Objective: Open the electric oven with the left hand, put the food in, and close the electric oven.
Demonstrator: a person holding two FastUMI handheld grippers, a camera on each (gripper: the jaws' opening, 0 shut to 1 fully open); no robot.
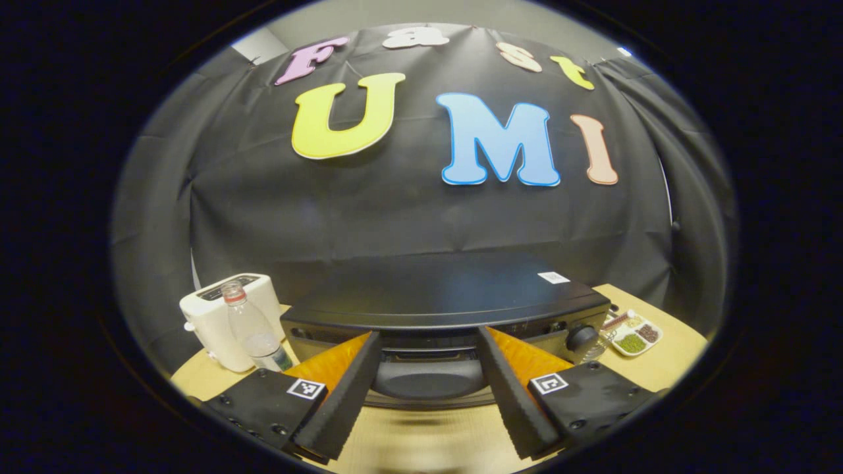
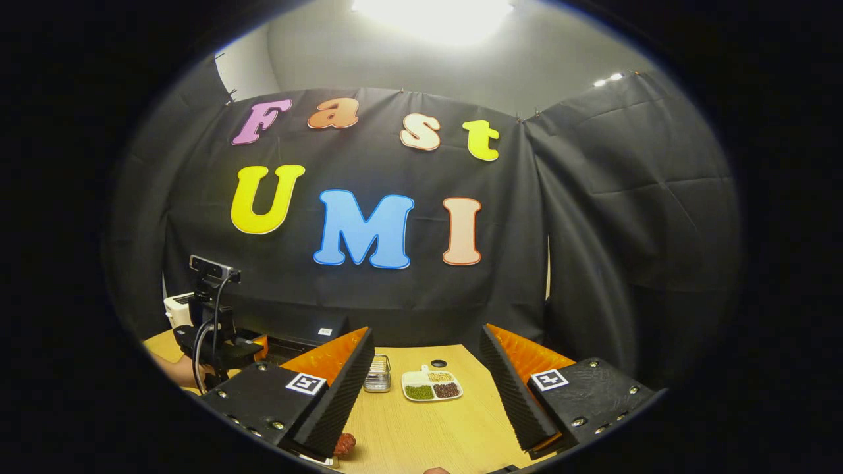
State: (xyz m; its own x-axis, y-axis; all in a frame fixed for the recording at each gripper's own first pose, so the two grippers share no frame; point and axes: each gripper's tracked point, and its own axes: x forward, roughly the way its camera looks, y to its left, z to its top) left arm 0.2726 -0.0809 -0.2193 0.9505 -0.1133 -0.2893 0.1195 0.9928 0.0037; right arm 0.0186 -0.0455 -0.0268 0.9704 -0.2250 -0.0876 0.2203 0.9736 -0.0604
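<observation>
In the left gripper view the black electric oven sits on the wooden table, its door shut, its handle lying between the fingers of the left gripper at six o'clock — jaws spread wide, touching nothing that can be seen. A control knob sits at the oven's four o'clock corner. At eight o'clock stand a white toaster and, just in front of it, a clear plastic bottle with a little liquid at the bottom. At four o'clock lies a small white divided dish holding green and dark beans.

In the right gripper view the right gripper is released over the table, a small metal basket between its fingers; whether anything is in it I cannot tell. A reddish piece of food lies at seven o'clock, just beside the inner finger.
</observation>
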